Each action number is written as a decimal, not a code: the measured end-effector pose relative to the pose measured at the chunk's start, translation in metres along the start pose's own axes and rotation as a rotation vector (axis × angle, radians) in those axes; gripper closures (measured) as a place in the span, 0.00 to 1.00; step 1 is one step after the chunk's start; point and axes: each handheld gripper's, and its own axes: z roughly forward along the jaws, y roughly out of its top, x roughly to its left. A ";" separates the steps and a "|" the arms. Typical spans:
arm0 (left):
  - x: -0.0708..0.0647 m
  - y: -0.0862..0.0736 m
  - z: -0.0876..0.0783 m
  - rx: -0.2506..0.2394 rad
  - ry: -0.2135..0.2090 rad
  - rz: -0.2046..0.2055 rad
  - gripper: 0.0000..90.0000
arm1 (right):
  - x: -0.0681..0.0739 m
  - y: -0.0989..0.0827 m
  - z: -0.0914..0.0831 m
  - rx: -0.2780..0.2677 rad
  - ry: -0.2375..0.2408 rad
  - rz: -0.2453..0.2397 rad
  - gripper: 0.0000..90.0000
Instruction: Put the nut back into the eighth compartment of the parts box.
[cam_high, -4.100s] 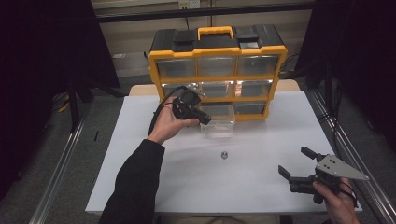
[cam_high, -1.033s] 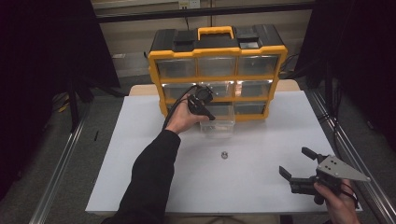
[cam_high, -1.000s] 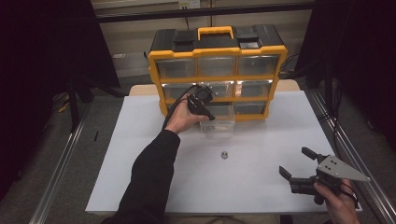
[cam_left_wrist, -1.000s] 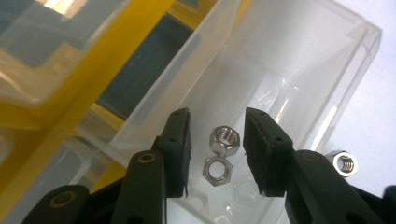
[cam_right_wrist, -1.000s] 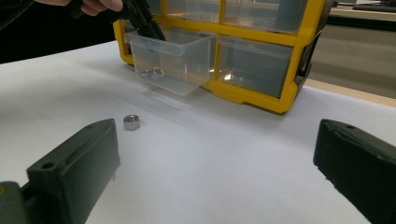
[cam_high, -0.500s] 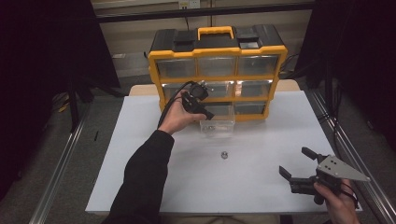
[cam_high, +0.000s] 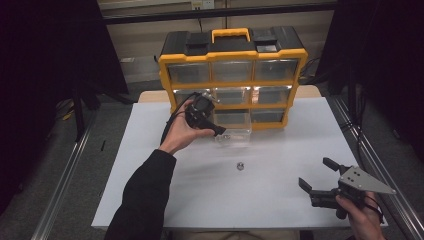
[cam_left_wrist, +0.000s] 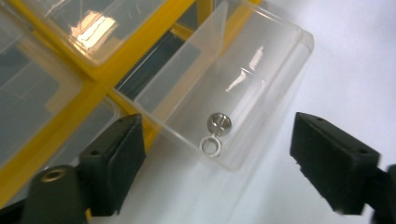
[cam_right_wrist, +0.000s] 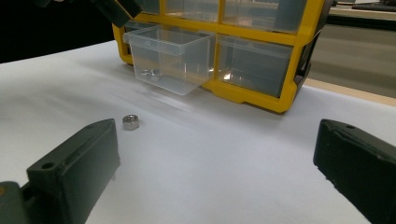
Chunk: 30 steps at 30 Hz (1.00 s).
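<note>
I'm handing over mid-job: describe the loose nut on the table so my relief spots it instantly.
Start at the yellow organizer at the table's far edge and find the clear drawer pulled out of its bottom row. The loose nut lies on the white tabletop just in front of that drawer, alone in the open, unlike the nuts inside it.

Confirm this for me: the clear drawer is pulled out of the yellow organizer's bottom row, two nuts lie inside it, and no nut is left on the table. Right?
Not quite. One nut is on the white table, as the high view shows. The clear drawer is pulled out, with two nuts inside, per the left gripper view.
</note>
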 end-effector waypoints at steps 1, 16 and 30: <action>-0.001 -0.002 -0.001 -0.002 0.001 0.000 0.16 | 0.000 0.000 0.000 0.001 0.004 -0.003 0.00; -0.022 -0.039 0.000 -0.015 -0.027 -0.015 0.06 | 0.000 0.000 0.001 0.003 -0.002 -0.003 0.00; -0.042 -0.040 0.020 0.046 -0.111 0.036 0.05 | 0.000 0.000 0.001 0.003 0.000 -0.005 0.00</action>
